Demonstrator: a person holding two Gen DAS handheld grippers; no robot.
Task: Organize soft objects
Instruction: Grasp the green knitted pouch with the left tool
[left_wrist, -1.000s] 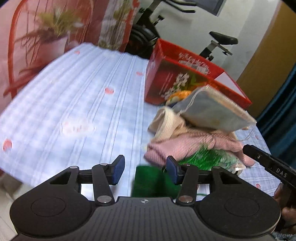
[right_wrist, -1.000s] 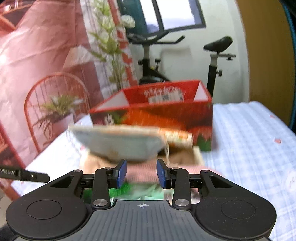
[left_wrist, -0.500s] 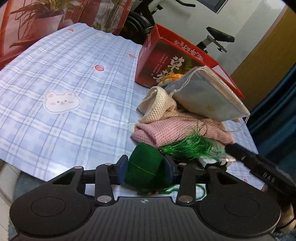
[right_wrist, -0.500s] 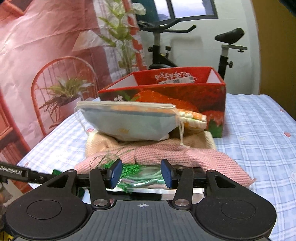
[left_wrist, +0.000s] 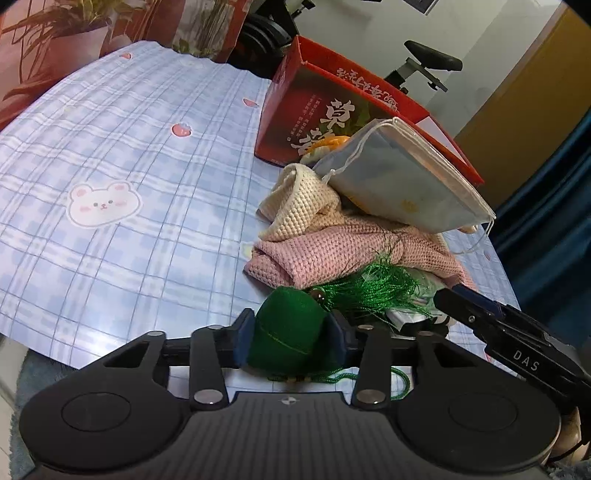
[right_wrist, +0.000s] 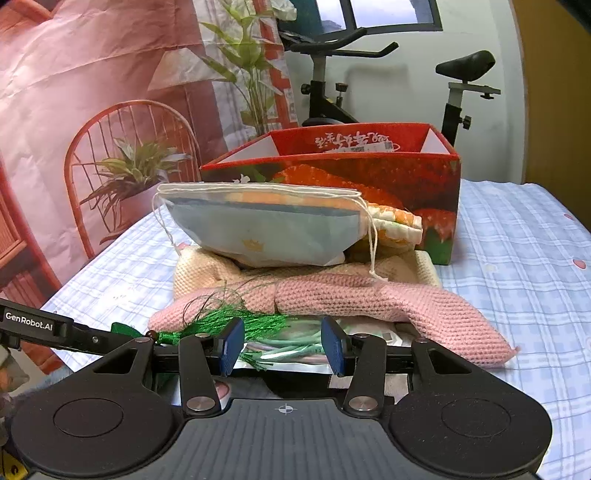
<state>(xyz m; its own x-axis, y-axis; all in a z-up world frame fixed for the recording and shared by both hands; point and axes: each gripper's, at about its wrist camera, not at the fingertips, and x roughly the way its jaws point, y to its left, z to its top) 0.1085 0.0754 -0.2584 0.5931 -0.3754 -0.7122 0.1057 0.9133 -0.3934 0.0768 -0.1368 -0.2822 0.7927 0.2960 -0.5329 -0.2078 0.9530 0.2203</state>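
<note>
Soft objects sit heaped on your blue checked tablecloth (left_wrist: 122, 155), just in front of the red box (right_wrist: 369, 177): a pale drawstring pouch (right_wrist: 266, 229) on top, a cream knit (left_wrist: 299, 199) beneath it, a pink knit (right_wrist: 369, 299) lower down, and a clear packet of pastel cords (right_wrist: 291, 347) at the pile's near edge. Your left gripper (left_wrist: 288, 336) pinches the green stuffed pouch (left_wrist: 286, 332) at the table's near edge, both blue pads pressed against its sides after the jaws have just been closing on it; its green tassel (left_wrist: 369, 291) trails away over the packet and against the pink knit. Your right gripper (right_wrist: 282, 345) has been opening, and its jaws stand apart on either side of the cord packet, the tassel's strands reaching the left pad; you cannot tell whether the pads press on the packet. Behind the table stand an exercise bike (right_wrist: 369, 81) and a printed backdrop (right_wrist: 92, 92) with a chair and plants.
</note>
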